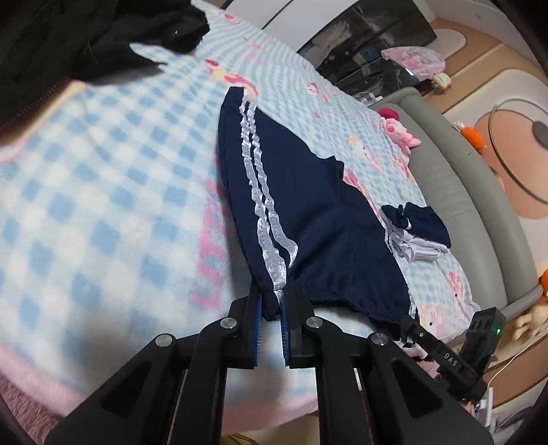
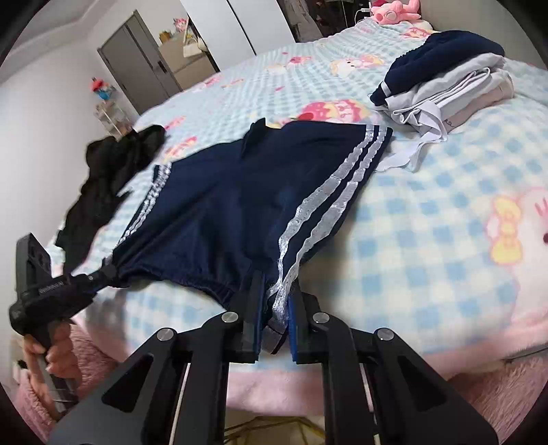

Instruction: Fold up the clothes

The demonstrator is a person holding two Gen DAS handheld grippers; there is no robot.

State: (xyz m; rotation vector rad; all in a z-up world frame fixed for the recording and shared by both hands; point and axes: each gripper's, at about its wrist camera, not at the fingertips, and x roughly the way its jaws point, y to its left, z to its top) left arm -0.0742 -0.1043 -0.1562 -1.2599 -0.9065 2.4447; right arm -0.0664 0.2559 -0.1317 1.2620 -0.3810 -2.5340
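Observation:
Navy shorts (image 1: pixel 308 191) (image 2: pixel 233 205) with two white side stripes lie spread on the checked blanket, legs pointing away. My left gripper (image 1: pixel 272 308) is shut on one waistband corner, where the stripes end. My right gripper (image 2: pixel 275 308) is shut on the other waistband corner, also beside stripes. The elastic waistband is stretched between the two and slightly raised off the bed. In the right wrist view the left gripper (image 2: pixel 106 270) shows at the left with a hand (image 2: pixel 51 349) on its handle. In the left wrist view the right gripper (image 1: pixel 407 321) shows at the lower right.
A stack of folded navy and grey clothes (image 2: pixel 445 85) (image 1: pixel 414 232) sits on the bed beyond the shorts. A crumpled black garment (image 2: pixel 113 171) (image 1: pixel 85 41) lies on the other side. A pink plush toy (image 2: pixel 394 8) rests near the headboard. The blue checked blanket (image 2: pixel 428 222) has a pink near edge.

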